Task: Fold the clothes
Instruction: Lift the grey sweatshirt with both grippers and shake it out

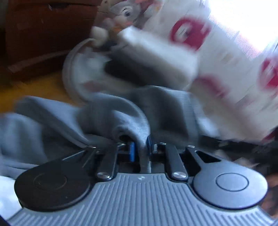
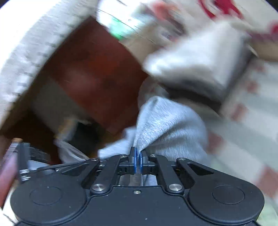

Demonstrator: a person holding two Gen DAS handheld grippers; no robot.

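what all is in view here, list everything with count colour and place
grey garment: one, light grey, bunched just ahead of both grippers and pinched in each
patterned sheet: one, white with red blotches, behind the garment, right side of the left wrist view; blurred
white block: one, white over a dark base, above the garment; too blurred to name
printed fabric: one, grey and white cartoon print, top centre of the left wrist view
wooden furniture: one, reddish brown, upper left
yellow surface: one patch, left, below the furniture
left gripper: one, black with blue pads, shut on the garment
right gripper: one, black with blue pads, shut on the garment
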